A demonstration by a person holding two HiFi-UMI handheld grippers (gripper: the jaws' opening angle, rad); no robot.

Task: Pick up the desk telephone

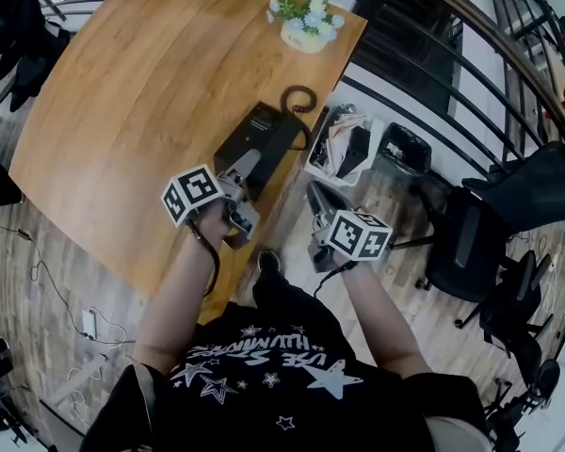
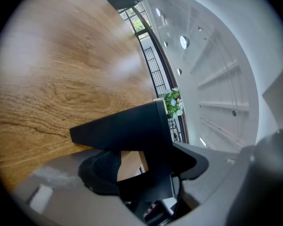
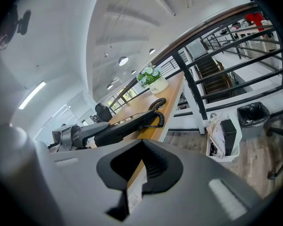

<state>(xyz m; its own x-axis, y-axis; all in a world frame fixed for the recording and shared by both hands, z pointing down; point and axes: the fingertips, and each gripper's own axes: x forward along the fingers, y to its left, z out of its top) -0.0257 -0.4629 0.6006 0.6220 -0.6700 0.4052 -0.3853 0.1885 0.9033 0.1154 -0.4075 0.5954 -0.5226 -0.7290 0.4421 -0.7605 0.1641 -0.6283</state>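
Note:
The black desk telephone (image 1: pixel 260 136) lies near the right edge of the wooden table (image 1: pixel 122 111), its coiled cord (image 1: pixel 299 99) looped beyond it. My left gripper (image 1: pixel 247 179) reaches over the telephone's near end. In the left gripper view the telephone (image 2: pixel 122 126) sits between the wide jaws of the left gripper (image 2: pixel 141 173), and a strip of wood shows between it and one jaw. My right gripper (image 1: pixel 318 198) hangs off the table's right edge, beside the telephone and apart from it. In its own view the right gripper (image 3: pixel 139 169) looks shut, with nothing held; the telephone (image 3: pixel 127 126) lies ahead.
A white pot of flowers (image 1: pixel 306 24) stands at the table's far right corner. Beside the table on the floor are a white bin of papers (image 1: pixel 344 147) and a black waste bin (image 1: pixel 403 149). A black railing (image 1: pixel 424 111) and an office chair (image 1: pixel 480 243) are at the right.

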